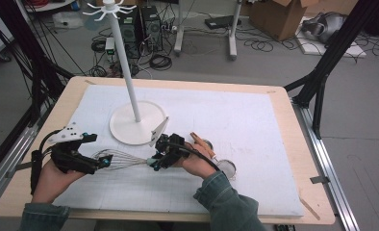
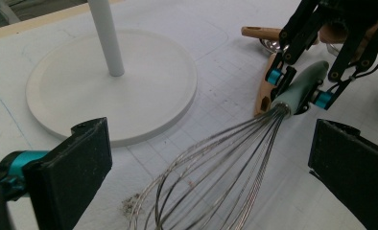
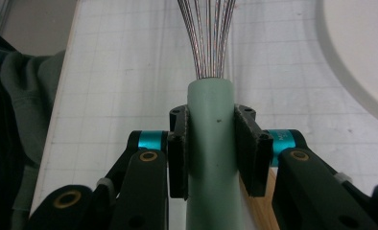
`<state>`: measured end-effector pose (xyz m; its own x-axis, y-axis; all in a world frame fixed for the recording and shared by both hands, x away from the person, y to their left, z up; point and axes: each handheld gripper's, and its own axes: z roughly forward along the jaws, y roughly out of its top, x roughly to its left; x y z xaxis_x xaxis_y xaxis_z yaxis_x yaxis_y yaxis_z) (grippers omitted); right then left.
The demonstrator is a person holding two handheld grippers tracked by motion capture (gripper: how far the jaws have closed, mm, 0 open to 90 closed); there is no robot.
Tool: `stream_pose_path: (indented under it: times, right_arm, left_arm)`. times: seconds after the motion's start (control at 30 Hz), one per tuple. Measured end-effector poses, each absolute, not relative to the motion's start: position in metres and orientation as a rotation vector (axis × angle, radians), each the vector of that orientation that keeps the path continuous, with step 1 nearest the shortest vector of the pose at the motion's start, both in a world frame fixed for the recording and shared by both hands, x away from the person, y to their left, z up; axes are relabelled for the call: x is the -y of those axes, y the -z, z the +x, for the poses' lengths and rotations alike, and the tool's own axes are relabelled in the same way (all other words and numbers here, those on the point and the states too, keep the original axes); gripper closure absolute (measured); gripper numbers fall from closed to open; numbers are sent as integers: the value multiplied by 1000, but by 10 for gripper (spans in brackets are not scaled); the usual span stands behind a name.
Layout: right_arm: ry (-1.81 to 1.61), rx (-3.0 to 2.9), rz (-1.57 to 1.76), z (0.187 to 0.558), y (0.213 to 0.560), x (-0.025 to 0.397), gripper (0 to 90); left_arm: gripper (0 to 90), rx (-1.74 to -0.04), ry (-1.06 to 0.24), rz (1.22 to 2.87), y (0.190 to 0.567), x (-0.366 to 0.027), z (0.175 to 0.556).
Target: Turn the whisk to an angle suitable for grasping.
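A wire whisk [image 1: 115, 160] with a pale green handle [image 3: 211, 143] lies low over the white mat. My right gripper [image 1: 155, 162] is shut on that handle, its pads pressing both sides [image 3: 211, 153]. The same grip shows in the left gripper view, at the whisk handle [image 2: 300, 86]. My left gripper [image 1: 103, 162] is open, with its jaws standing wide on either side of the whisk's wire loops [image 2: 211, 177]. A white stand [image 1: 138, 126] with a round base and a tall pole rises just behind the whisk.
A wooden-handled utensil [image 1: 199, 143] and a small metal strainer [image 1: 227, 167] lie on the mat to the right of my right hand. The stand's base [image 2: 112, 91] lies close beyond the left gripper. The mat [image 1: 255, 134] stretches to the right.
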<state>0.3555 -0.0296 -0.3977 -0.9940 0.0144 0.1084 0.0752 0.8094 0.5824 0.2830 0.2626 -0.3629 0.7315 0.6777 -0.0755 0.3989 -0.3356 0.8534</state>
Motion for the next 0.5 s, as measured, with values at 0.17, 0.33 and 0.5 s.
stream_pose_path:
  times: [0.17, 0.33, 0.5]
  right_arm:
    - [909, 2893, -40, 353, 406, 19, 694]
    - [866, 2897, -32, 351, 413, 11, 693]
    - [896, 2905, 15, 351, 417, 6, 692]
  left_arm:
    - [18, -820, -360, 1975, 364, -262, 283]
    - [18, -818, -355, 1976, 365, -261, 284]
    - [18, -812, -352, 1984, 366, -260, 284]
